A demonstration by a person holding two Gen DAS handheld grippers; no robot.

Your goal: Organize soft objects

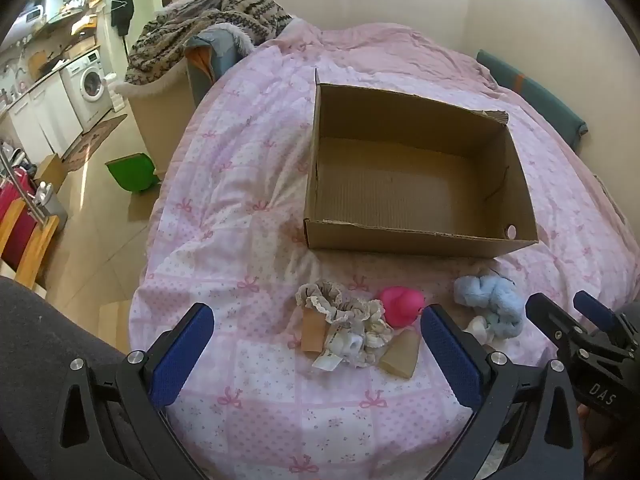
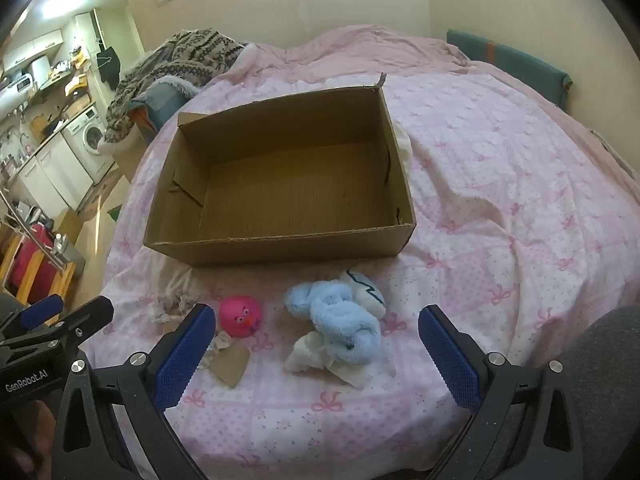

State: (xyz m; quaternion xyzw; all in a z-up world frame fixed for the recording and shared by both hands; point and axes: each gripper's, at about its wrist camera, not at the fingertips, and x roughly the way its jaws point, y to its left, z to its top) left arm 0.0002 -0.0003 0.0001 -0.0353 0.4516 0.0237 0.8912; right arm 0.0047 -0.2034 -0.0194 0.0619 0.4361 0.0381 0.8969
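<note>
- Left gripper (image 1: 316,350) spread wide, empty, above lace scrunchie bundle (image 1: 348,320) at lower centre
- Right gripper (image 2: 316,350) spread wide, empty, above blue plush (image 2: 340,320)
- Pink ball (image 2: 241,315) between both piles, on bed (image 2: 500,200)
- Cardboard box (image 2: 280,248) beyond, mid-frame, open

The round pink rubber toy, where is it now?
The round pink rubber toy lies on the bed, before the cardboard box, left of the light blue plush toy.

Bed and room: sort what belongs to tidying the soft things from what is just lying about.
For the job:
cardboard box
blue plush toy
pink toy
lace-trimmed fabric bundle

Lying about:
knitted blanket
green bin
washing machine
teal cushion
</note>
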